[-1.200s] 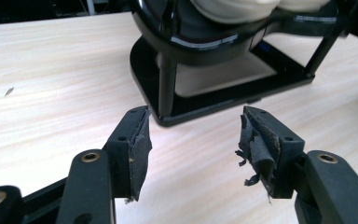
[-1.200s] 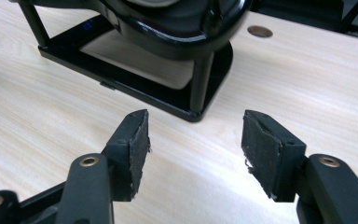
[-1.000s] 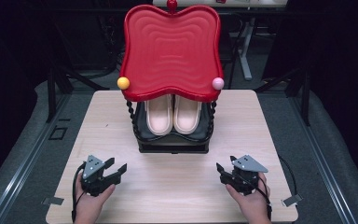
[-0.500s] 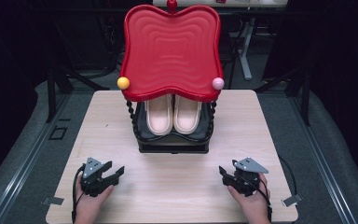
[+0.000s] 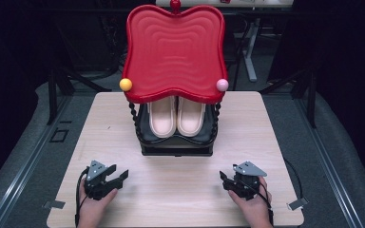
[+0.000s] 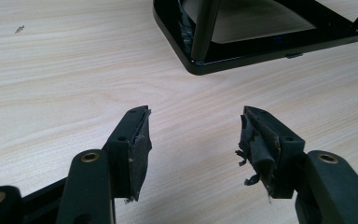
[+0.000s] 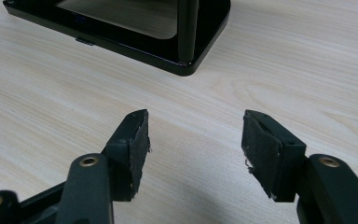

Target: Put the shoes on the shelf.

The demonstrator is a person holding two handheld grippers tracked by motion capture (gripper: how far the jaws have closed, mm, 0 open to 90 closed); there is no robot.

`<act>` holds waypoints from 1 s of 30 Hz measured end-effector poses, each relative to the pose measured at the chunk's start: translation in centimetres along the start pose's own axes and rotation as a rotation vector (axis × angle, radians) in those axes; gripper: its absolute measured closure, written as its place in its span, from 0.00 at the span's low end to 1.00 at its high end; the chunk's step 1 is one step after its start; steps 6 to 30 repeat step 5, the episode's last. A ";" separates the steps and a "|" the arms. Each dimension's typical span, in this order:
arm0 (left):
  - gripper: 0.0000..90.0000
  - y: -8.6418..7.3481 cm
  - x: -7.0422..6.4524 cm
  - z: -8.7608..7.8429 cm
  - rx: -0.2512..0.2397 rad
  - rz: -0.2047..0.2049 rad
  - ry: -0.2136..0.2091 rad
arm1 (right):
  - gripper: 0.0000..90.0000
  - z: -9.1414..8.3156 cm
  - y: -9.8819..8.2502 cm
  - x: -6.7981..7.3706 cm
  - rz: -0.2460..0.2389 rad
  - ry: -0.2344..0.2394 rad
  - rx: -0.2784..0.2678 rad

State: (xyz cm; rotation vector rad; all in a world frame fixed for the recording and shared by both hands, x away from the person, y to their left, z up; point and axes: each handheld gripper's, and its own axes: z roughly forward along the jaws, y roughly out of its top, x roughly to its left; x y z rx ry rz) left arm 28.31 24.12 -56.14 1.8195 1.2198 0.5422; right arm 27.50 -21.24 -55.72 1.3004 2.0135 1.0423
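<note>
A black rack (image 5: pixel 176 142) with a wavy red top tray (image 5: pixel 173 52) stands at the middle of the wooden table (image 5: pixel 123 123). A pair of pale pink shoes (image 5: pixel 176 116) sits on its lower shelf, toes toward me. A yellow ball (image 5: pixel 125 84) and a pink ball (image 5: pixel 222 85) cap the tray's front corners. My left gripper (image 5: pixel 116 176) rests near the front left, open and empty; its own view (image 6: pixel 193 135) shows the rack's base corner (image 6: pixel 200 65) ahead. My right gripper (image 5: pixel 225 180) sits at the front right, open and empty (image 7: pixel 195 135), facing the rack's other base corner (image 7: pixel 186 60).
Bare wood lies between the grippers and the rack. A small dark speck (image 6: pixel 19 29) marks the table at the left. Grey floor and dark stands surround the table; a strip of tape (image 5: pixel 297 204) hangs at the front right edge.
Both grippers have drawn back slightly toward the table's front edge. Rack and shoes have not moved.
</note>
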 end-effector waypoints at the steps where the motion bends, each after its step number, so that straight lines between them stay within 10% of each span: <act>1: 0.48 0.0 0.0 0.0 -0.001 -0.001 0.001 | 0.45 0.0 0.0 0.0 0.001 0.001 0.002; 30: 0.48 0.0 0.0 0.1 -0.004 -0.002 0.001 | 0.45 0.0 -0.1 -0.2 0.007 0.005 0.002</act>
